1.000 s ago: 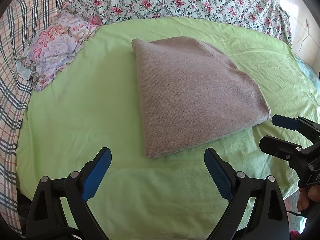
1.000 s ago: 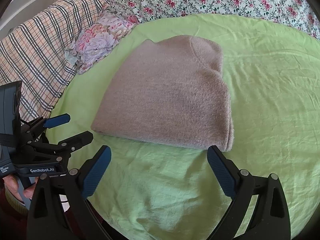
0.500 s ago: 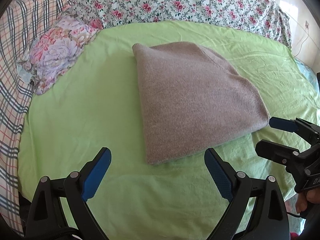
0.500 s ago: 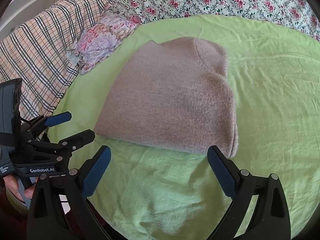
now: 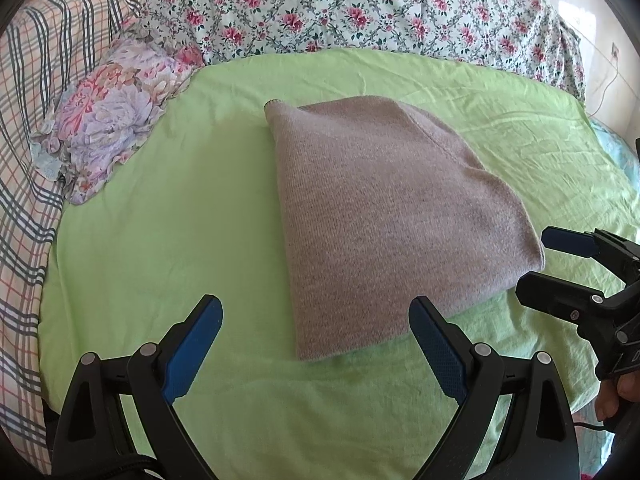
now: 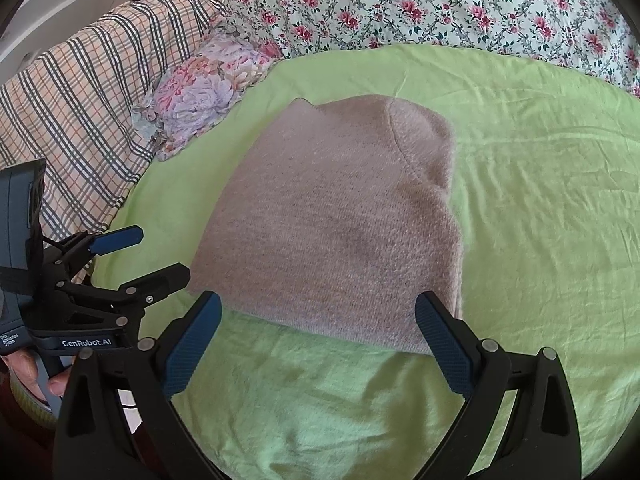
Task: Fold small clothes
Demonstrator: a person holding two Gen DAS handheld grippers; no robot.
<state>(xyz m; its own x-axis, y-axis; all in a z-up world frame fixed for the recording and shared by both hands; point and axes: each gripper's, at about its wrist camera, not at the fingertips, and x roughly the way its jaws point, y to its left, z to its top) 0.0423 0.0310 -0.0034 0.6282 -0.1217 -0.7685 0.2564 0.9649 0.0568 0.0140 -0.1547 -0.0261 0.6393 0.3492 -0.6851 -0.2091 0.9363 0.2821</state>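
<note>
- Knit garment point(image 5: 384, 216) — taupe-grey, folded into a compact, roughly trapezoid bundle; lies flat on the middle of the green sheet point(image 5: 160, 240). A curved seam line runs across its far right part in the right wrist view point(image 6: 336, 224). Nothing grips it.
- Left gripper point(image 5: 316, 332) — black frame, blue textured pads; jaws spread wide, nothing between them. It sits at the near left corner of the garment, its right fingertip just beside the near edge of the knit. Seen from the right wrist camera point(image 6: 156, 256), it stands to the left of the garment, jaws likewise apart.
- Right gripper point(image 6: 318, 328) — same build; jaws spread wide and empty, close to the garment's near edge, with the right fingertip overlapping the near right corner in the picture; contact cannot be told. From the left wrist camera point(image 5: 536, 260) it stands beside the garment's right corner.
- Writing: white lettering "GenRobot.AI" on the left gripper's body point(image 6: 86, 343); a smaller white label further left, too small to read in full.
- Bedding around the sheet: floral quilt point(image 5: 360, 4) with pink roses along the far side; plaid blanket point(image 5: 28, 160) at left; a pastel flowered pillow point(image 5: 108, 116) resting at the sheet's far left edge.
- A hand point(image 5: 618, 392) holds the right gripper's handle, partly shown.
</note>
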